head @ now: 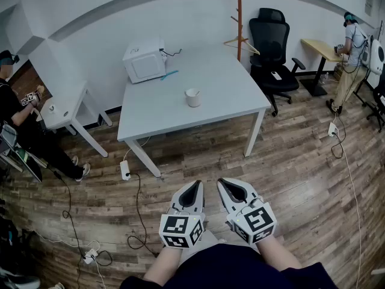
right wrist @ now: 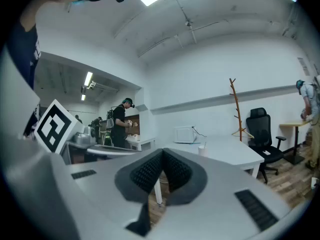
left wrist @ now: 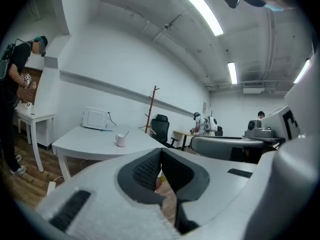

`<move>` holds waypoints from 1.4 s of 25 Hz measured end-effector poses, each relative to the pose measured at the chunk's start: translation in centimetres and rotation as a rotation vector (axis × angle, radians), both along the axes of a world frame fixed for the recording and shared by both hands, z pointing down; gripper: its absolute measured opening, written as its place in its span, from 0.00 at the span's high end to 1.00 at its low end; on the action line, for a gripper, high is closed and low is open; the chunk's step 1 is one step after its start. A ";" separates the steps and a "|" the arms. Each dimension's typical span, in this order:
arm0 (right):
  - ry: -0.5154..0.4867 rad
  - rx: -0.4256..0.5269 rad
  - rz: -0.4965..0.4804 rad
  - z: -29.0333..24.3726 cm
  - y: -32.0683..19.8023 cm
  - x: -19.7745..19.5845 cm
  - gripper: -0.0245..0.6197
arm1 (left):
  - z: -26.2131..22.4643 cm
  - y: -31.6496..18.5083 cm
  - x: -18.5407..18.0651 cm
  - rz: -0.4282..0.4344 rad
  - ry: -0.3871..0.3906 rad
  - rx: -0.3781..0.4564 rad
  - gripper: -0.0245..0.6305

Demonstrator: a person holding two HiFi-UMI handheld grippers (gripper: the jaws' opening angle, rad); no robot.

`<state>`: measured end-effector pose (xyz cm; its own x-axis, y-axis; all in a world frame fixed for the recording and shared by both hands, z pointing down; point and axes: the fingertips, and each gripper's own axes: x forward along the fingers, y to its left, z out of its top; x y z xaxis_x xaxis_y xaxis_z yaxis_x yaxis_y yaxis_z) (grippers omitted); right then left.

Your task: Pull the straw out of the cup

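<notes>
Both claws sit lowest in the head view, side by side over the wood floor (head: 289, 155) just ahead of my lap. My left claw (head: 194, 186) and right claw (head: 227, 184) each have a marker cube turned toward me. Well beyond them stands the white table (head: 156, 110). The cup (head: 192, 97) rests near its middle, apart from the white box (head: 145, 60) at the far-left corner and the blue thing (head: 169, 74) just beside that box. From up here the straw is too small to make out. A black chair (head: 274, 47) and a wooden rack (head: 239, 17) stand behind the table.

Left gripper view: my left claw (left wrist: 160, 151) has its jaws meeting at the tips, with nothing between them. Past them, at left, the cup (left wrist: 120, 140) sits on the table with the straw (left wrist: 126, 133) leaning out to the right, which the head view does not give me.

Right gripper view: my right claw (right wrist: 163, 151) is pressed together and empty. The cup (right wrist: 202, 149) is small and far ahead on the table, and the straw (right wrist: 204, 143) is a thin line rising from it. At left, the other claw's cube (right wrist: 52, 126) bears a black-and-white square pattern.
</notes>
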<state>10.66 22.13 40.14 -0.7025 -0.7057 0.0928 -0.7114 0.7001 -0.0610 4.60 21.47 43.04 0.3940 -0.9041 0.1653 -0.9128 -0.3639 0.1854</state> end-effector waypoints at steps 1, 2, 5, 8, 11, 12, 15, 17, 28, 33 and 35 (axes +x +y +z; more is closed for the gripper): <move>0.000 -0.001 -0.001 0.0 0.1 0.0 0.92 | 0.1 0.2 0.1 0.003 0.002 -0.003 0.93; 0.001 -0.001 -0.003 -0.1 0.3 0.0 0.92 | 0.1 0.3 0.1 0.005 0.004 -0.006 0.93; 0.009 -0.002 -0.010 0.0 0.8 -0.1 0.92 | 0.1 0.7 0.2 0.004 0.006 -0.005 0.93; 0.012 -0.006 -0.012 0.1 1.1 -0.1 0.92 | -0.1 0.9 0.2 0.004 0.010 0.000 0.93; 0.019 -0.008 -0.014 0.3 1.5 -0.1 0.92 | 0.0 1.2 0.2 0.005 0.015 -0.003 0.93; 0.018 -0.007 -0.016 0.3 1.7 -0.1 0.92 | 0.0 1.3 0.3 0.005 0.015 -0.003 0.93; -0.002 -0.008 -0.022 0.2 2.1 0.2 0.92 | 0.1 1.6 0.8 0.009 0.010 -0.001 0.93; -0.006 -0.015 -0.016 0.4 2.1 0.5 0.92 | 0.1 1.6 1.0 0.011 0.008 0.001 0.93; -0.016 -0.052 -0.039 1.1 0.9 0.5 0.92 | 0.4 0.6 1.0 -0.003 0.009 -0.022 0.93; -0.014 -0.061 -0.036 1.6 -1.2 0.4 0.92 | 1.0 -1.8 0.2 -0.010 0.021 -0.035 0.93; -0.013 -0.071 -0.031 1.8 -2.4 0.4 0.92 | 1.2 -3.0 0.0 -0.008 0.025 -0.043 0.93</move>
<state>11.03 19.74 41.95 -0.7252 -0.6757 0.1324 -0.6884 0.7153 -0.1200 4.61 18.50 44.26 0.3916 -0.8994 0.1944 -0.9105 -0.3482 0.2232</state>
